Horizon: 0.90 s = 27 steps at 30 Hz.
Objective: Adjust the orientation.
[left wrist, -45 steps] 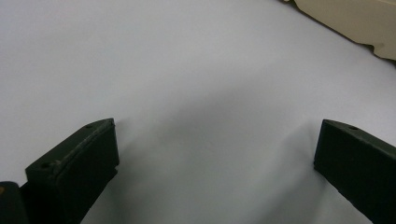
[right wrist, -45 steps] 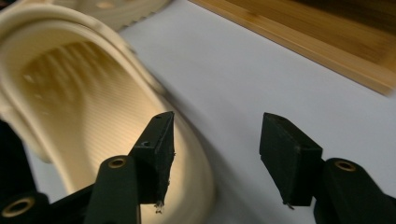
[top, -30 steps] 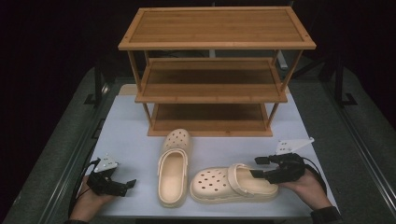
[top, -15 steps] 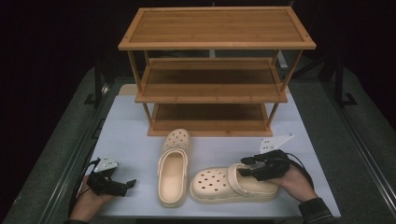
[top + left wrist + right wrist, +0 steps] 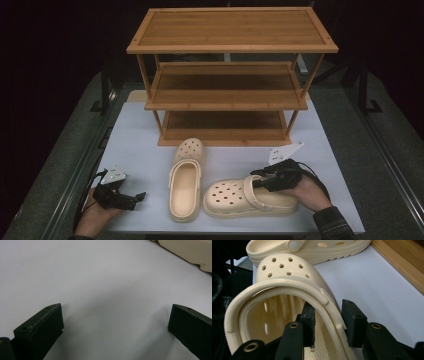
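White tabletop [image 5: 140,145] stretches before a three-tier bamboo shoe rack [image 5: 230,75] at twelve o'clock, with two cream clogs lying just in front of it: one clog [image 5: 186,177] points toward the rack, the other clog [image 5: 250,197] lies crosswise at about five o'clock, its toe close beside the first one's heel. Right gripper [image 5: 327,323] straddles the crosswise clog's side wall, one jaw inside the shoe and one outside; its jaws have just been closing and sit against the wall. Left gripper [image 5: 115,322] rests at seven o'clock over bare tabletop, jaws wide apart, holding nothing.
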Available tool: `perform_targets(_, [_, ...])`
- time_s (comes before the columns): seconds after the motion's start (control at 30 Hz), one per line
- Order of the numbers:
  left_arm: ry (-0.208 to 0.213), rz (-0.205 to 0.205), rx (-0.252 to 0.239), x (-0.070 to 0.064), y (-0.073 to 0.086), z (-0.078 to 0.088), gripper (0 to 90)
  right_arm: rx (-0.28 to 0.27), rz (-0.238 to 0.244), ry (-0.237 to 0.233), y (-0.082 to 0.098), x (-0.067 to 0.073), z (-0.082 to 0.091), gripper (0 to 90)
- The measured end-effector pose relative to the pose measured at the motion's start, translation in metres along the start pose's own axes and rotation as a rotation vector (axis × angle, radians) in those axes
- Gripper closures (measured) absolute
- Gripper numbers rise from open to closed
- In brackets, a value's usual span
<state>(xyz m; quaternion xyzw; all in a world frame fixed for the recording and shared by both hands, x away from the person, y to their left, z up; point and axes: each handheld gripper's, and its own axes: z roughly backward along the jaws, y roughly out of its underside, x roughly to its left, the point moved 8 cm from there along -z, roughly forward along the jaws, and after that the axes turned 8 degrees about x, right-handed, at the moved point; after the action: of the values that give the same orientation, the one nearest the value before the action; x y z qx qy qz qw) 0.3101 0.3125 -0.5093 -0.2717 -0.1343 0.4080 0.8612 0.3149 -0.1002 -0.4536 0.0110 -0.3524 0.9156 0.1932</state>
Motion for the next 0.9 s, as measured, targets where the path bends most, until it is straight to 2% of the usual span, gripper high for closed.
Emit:
perform_targets(0.43, [0.001,0.001,0.0,0.0,0.0,0.0,0.0,0.011,0.047,0.035,0.003,0.0,0.005,72.5])
perform_targets(0.7, [0.001,0.001,0.0,0.0,0.0,0.0,0.0,-0.025,0.005,0.062,0.009,-0.008,0.021,74.9])
perform_targets(0.8, [0.001,0.001,0.0,0.0,0.0,0.0,0.0,-0.043,-0.028,0.102,0.013,-0.016,0.03,74.8])
perform_targets(0.9, [0.001,0.001,0.0,0.0,0.0,0.0,0.0,-0.052,-0.062,0.166,0.018,-0.028,0.041,74.9])
